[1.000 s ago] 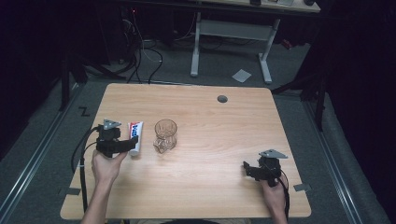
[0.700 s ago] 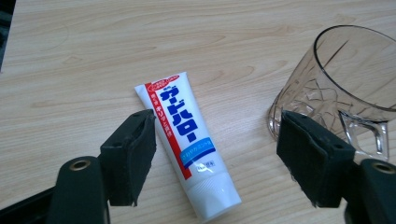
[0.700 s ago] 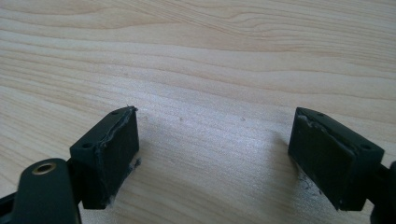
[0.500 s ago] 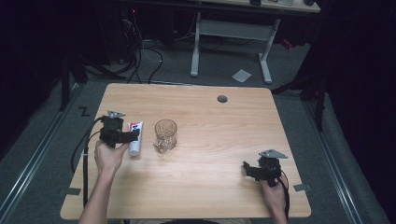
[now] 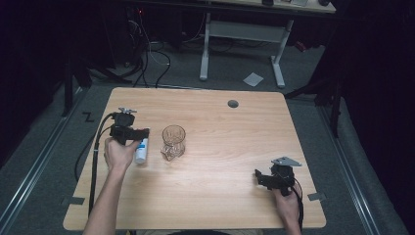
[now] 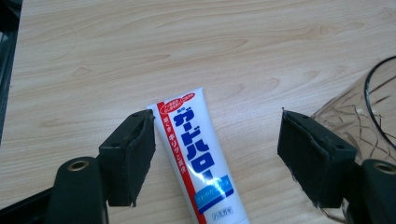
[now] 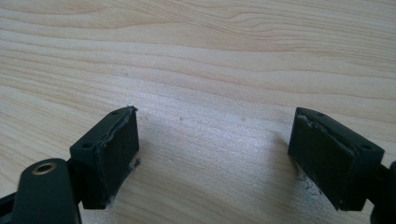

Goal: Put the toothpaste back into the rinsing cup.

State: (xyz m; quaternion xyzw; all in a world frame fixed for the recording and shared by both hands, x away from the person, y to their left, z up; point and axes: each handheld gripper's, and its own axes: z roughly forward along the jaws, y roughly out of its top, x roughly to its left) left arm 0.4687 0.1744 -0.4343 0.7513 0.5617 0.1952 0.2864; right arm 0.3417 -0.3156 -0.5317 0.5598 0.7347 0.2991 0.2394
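Your left gripper (image 6: 215, 154) hovers over a toothpaste tube (image 6: 198, 154) lying flat near the left edge of the table (image 5: 220, 196). Its jaws have just been opening and stand wide, the tube between them, close to one pad and apart from the other. The tube is glossy white plastic, flat and tapering, with a red stripe down one side, a blue band and bold blue Japanese lettering. Just right of the tube stands a clear glass mug (image 5: 173, 142) with a cut, faceted surface. The tabletop is pale wood-grain laminate with a round grey cable hole (image 5: 233, 104) at its far side. Your right gripper (image 7: 212, 154) rests at the near right, its foam-padded black jaws spread over bare wood.
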